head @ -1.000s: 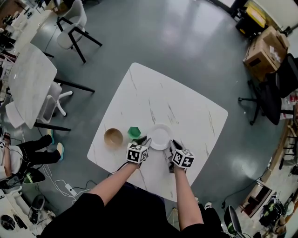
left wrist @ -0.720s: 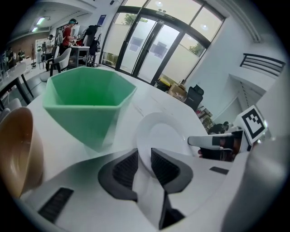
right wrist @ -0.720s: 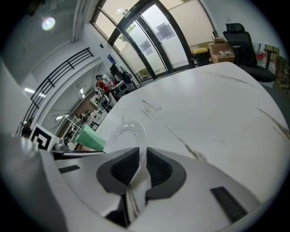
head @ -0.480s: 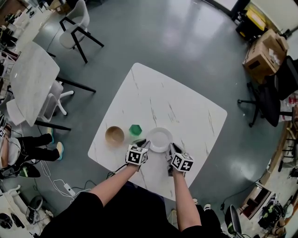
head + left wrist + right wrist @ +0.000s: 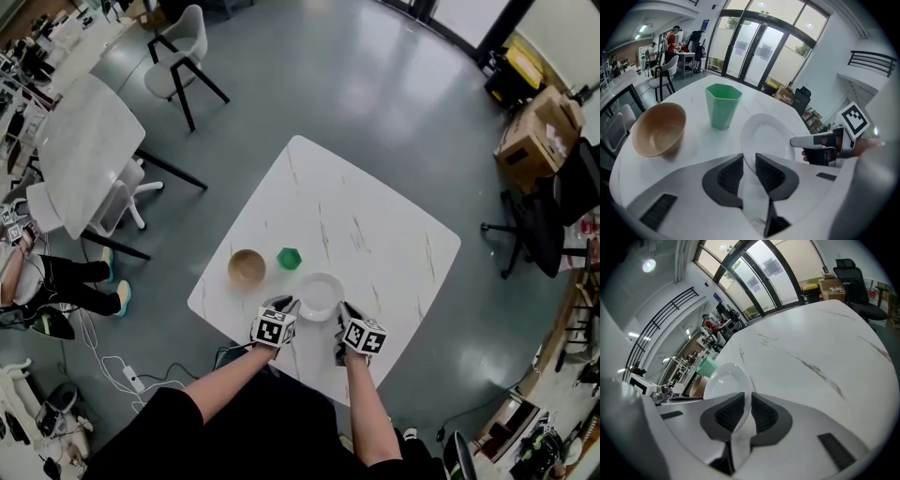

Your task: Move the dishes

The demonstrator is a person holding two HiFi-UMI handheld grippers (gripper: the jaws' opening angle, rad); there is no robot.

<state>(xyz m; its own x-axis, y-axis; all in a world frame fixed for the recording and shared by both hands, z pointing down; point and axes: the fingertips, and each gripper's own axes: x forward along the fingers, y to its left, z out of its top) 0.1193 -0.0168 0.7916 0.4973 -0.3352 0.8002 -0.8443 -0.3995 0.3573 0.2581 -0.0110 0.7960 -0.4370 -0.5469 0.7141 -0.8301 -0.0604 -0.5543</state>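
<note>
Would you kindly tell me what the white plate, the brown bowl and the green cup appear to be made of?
White plate: glossy, even white with soft highlights, probably glazed ceramic, possibly melamine. Brown bowl: matte tan, no shine, looks like wood or bamboo fibre. Green cup: faceted, evenly coloured, dull sheen, most likely plastic.

Glossy grey floor (image 5: 375, 84) all round the white marbled tabletop (image 5: 375, 216). Upper left, another white table (image 5: 80, 141) with white chair (image 5: 187, 37). Right edge, cardboard box (image 5: 539, 131), black office chair (image 5: 553, 206). Beyond, bright glass doors (image 5: 754, 51).
</note>
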